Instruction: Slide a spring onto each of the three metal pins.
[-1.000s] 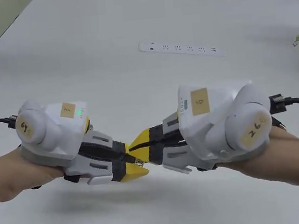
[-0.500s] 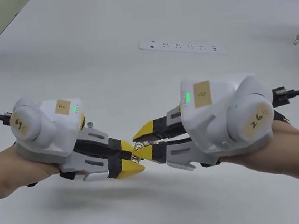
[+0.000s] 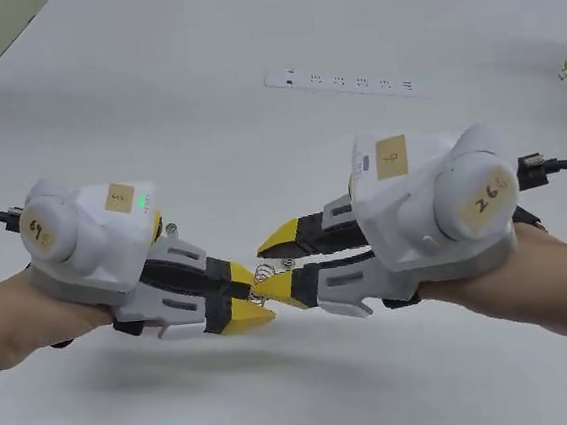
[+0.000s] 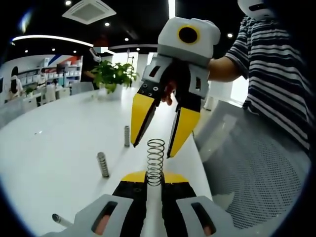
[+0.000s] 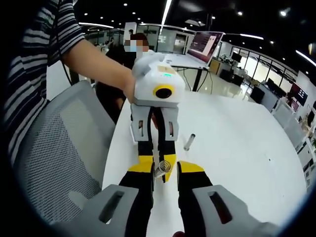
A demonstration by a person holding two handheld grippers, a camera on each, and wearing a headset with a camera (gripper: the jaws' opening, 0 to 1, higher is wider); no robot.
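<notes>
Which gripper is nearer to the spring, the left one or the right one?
Left. The left gripper is shut on one end of the spring. The right gripper faces it, jaws open on either side of the free end, not clamped.

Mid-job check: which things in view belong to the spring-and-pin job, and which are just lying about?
Job:
spring, clamped by the left gripper
right gripper, open around the spring
metal pins

Lying about:
power strip
potted plant
laptop
</notes>
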